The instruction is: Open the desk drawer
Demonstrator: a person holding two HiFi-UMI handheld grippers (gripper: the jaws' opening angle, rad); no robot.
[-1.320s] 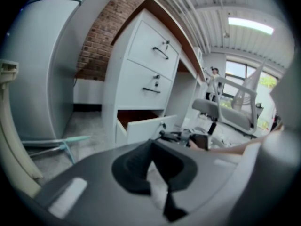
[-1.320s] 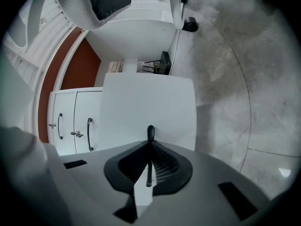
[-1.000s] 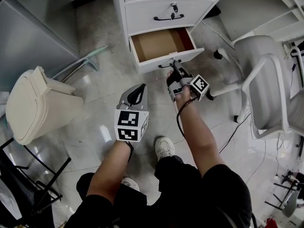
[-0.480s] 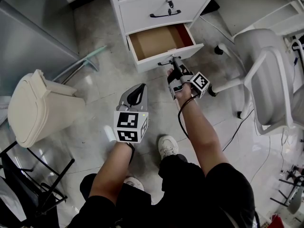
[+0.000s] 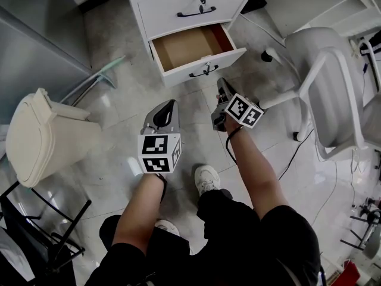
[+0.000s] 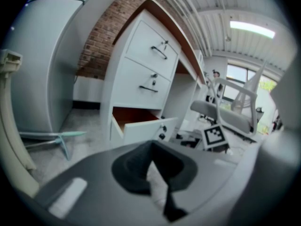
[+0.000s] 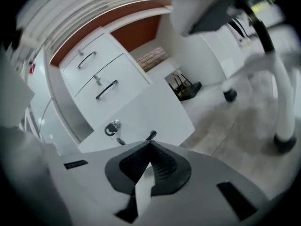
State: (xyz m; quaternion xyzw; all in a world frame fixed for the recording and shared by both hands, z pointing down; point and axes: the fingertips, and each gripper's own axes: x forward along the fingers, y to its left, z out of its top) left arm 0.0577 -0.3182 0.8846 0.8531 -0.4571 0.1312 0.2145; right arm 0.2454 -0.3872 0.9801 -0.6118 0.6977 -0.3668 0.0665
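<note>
Plainly, the bottom desk drawer (image 5: 189, 47) stands pulled out from the white desk (image 5: 136, 2), its brown inside bare to the head view and its white front panel turned toward the person. The right gripper (image 5: 222, 87) sits just short of that panel, apart from the black handle (image 5: 203, 72) — its jaws have just been closing and meet tip to tip with nothing between them. From the right gripper view the drawer front (image 7: 146, 109) fills the space right above the jaw tips, with what seems to be a small keyed lock (image 7: 112, 127) on it, though the picture is smeared. The left gripper (image 5: 170, 105) hangs further back and to the left, jaws likewise pressed together and empty — the drawer lies well ahead of it, near an office chair (image 5: 333, 88).
</note>
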